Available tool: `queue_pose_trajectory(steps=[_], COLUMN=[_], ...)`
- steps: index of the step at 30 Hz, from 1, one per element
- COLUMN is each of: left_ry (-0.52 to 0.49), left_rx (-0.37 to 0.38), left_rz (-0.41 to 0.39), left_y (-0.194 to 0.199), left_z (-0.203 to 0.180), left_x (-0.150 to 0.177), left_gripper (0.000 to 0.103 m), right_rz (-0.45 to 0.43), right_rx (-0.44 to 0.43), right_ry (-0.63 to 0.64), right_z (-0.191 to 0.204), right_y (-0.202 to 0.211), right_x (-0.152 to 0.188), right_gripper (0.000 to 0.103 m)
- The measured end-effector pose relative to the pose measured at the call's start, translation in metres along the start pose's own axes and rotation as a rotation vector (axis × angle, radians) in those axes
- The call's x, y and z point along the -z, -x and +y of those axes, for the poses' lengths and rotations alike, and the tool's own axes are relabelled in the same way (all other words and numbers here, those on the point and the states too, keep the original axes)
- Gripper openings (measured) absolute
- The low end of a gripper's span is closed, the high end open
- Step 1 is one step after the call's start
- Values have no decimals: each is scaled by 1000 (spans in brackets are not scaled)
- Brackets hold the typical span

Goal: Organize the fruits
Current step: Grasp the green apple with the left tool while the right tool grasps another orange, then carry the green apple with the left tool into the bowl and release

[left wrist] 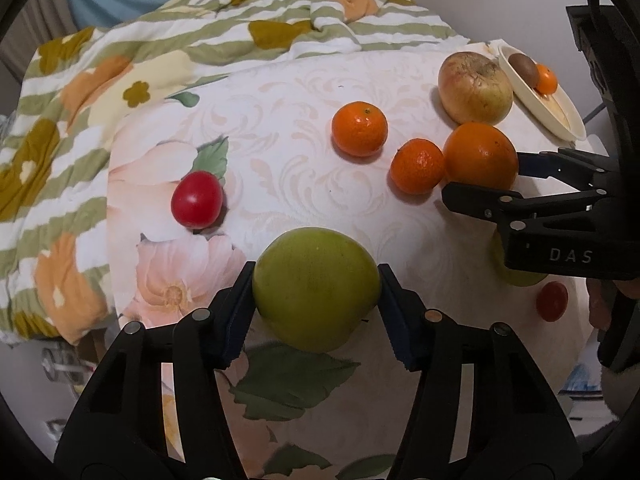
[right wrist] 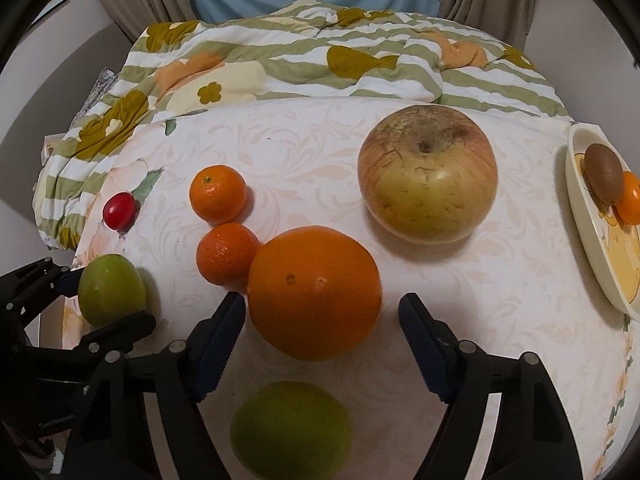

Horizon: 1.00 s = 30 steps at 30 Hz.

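My left gripper [left wrist: 316, 280] is shut on a green apple [left wrist: 316, 288], also seen in the right wrist view [right wrist: 111, 290], low over the floral cloth. My right gripper [right wrist: 322, 314] is open around a large orange [right wrist: 314, 292]; its left finger is near the orange and its right finger stands apart. In the left wrist view the right gripper [left wrist: 480, 178] flanks the same orange [left wrist: 480, 156]. Two mandarins [right wrist: 218, 194] [right wrist: 226, 254], a big yellow-red apple [right wrist: 428, 178] and a red cherry tomato [right wrist: 119, 210] lie on the cloth.
A cream plate [right wrist: 580, 208] at the right edge holds a kiwi [right wrist: 604, 178] and a small orange fruit [right wrist: 631, 198]. Another green fruit [right wrist: 290, 430] lies beneath my right gripper. A small red fruit [left wrist: 552, 301] sits near the front right. A rumpled striped quilt [right wrist: 300, 52] lies behind.
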<state>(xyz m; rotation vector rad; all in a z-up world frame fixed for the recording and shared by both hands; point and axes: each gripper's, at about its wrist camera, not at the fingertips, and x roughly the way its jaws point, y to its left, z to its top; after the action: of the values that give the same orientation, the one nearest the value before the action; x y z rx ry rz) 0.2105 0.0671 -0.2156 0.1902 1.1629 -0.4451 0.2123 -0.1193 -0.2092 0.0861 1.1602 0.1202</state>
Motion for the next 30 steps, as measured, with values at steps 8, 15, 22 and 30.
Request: queue_pose_trajectory(steps=[8,15,22,30], left_ry=[12,47,59,70], left_rx=[0,1,-9,-19], left_rz=[6,-8,-39,-98], left_y=[3,11,29,61], left_z=[2,9,11,12], left_x=[4,8,8,7], left_gripper=[65,64,64,65], right_rz=[-6,-12,-35,-71], right_rx=[6,4,11,9], right_ry=[43,44,45,21], right_z=[5,6,8,8], right_y=[-4,0,15,50], right_x=[-4,-1,-1,1], right_gripper=[55,55,55,55])
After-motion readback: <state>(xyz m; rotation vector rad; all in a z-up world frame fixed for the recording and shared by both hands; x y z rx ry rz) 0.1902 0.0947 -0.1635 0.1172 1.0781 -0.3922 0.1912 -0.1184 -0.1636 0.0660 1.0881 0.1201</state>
